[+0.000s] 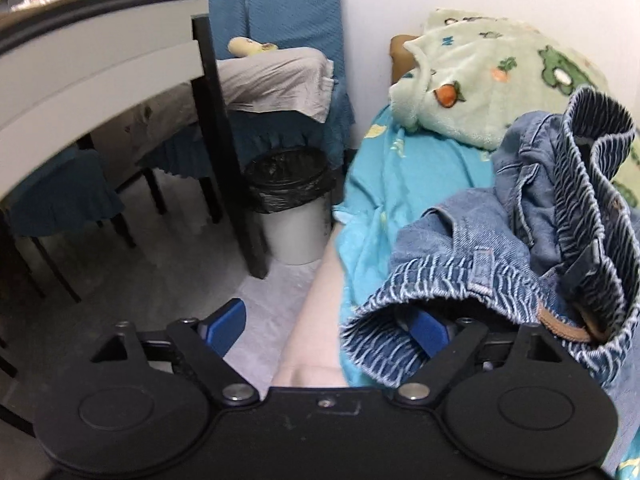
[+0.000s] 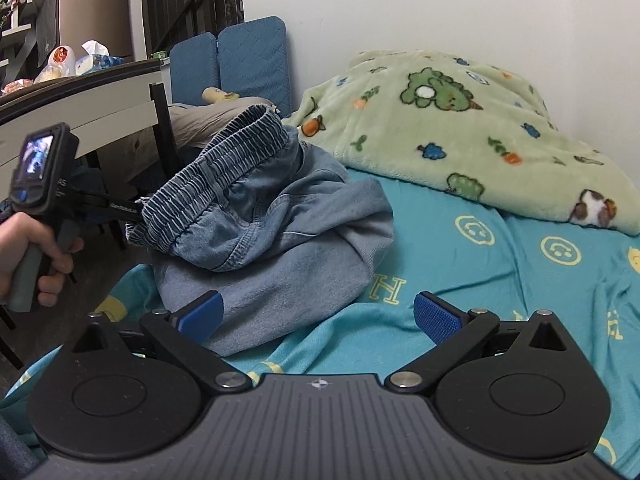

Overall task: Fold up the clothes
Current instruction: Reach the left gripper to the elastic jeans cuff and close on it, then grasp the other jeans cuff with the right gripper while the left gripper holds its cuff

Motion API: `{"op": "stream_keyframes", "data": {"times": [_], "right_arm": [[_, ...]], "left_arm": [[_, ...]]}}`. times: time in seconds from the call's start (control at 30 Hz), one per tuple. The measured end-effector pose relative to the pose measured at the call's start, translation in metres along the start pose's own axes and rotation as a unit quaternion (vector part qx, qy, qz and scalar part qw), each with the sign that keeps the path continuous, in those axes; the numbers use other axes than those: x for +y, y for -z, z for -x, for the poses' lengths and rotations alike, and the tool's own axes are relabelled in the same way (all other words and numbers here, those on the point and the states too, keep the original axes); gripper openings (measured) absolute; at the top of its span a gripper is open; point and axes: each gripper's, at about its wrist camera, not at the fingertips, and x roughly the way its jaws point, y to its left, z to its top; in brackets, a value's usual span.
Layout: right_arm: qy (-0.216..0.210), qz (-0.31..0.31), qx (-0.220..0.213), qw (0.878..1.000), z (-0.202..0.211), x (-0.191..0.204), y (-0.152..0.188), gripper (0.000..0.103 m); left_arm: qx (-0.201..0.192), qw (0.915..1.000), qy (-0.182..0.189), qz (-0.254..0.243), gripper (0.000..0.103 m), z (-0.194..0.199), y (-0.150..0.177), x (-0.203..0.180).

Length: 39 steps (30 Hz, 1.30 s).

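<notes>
A pair of blue denim jeans (image 2: pixel 276 232) with an elastic waistband (image 2: pixel 224 168) lies bunched on the turquoise bed sheet (image 2: pixel 500 272). In the left wrist view the jeans (image 1: pixel 532 216) fill the right side and the waistband (image 1: pixel 404 312) drapes over my left gripper's right finger. My left gripper (image 1: pixel 324 328) is open, its jaws wide apart at the bed's edge. It also shows in the right wrist view (image 2: pixel 120 210), reaching into the waistband. My right gripper (image 2: pixel 316 314) is open and empty, low over the sheet just in front of the jeans.
A green fleece blanket (image 2: pixel 460 132) lies at the bed's head by the white wall. Left of the bed stand a lined bin (image 1: pixel 288 208), a table with a dark leg (image 1: pixel 228 152) and chairs with blue covers (image 1: pixel 288 20).
</notes>
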Motion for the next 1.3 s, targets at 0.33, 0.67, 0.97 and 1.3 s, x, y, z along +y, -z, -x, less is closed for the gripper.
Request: {"op": "stream_keyframes", "data": {"times": [0.33, 0.67, 0.97, 1.3], "right_arm": [[0.000, -0.016, -0.004, 1.000, 0.001, -0.003, 0.002, 0.101], [0.001, -0.027, -0.029, 0.999, 0.012, -0.009, -0.003, 0.096], [0.005, -0.050, -0.058, 0.997, 0.030, -0.021, -0.009, 0.092], [0.019, -0.119, -0.037, 0.992, 0.020, -0.049, 0.005, 0.088]], "left_arm": [[-0.020, 0.9973, 0.070, -0.008, 0.028, 0.008, -0.001, -0.016], [-0.071, 0.9922, 0.101, 0.015, 0.005, 0.090, -0.003, -0.040], [-0.099, 0.9890, 0.109, 0.021, 0.005, 0.161, 0.025, -0.080], [-0.104, 0.9916, 0.074, 0.022, 0.009, 0.153, 0.049, -0.087]]}}
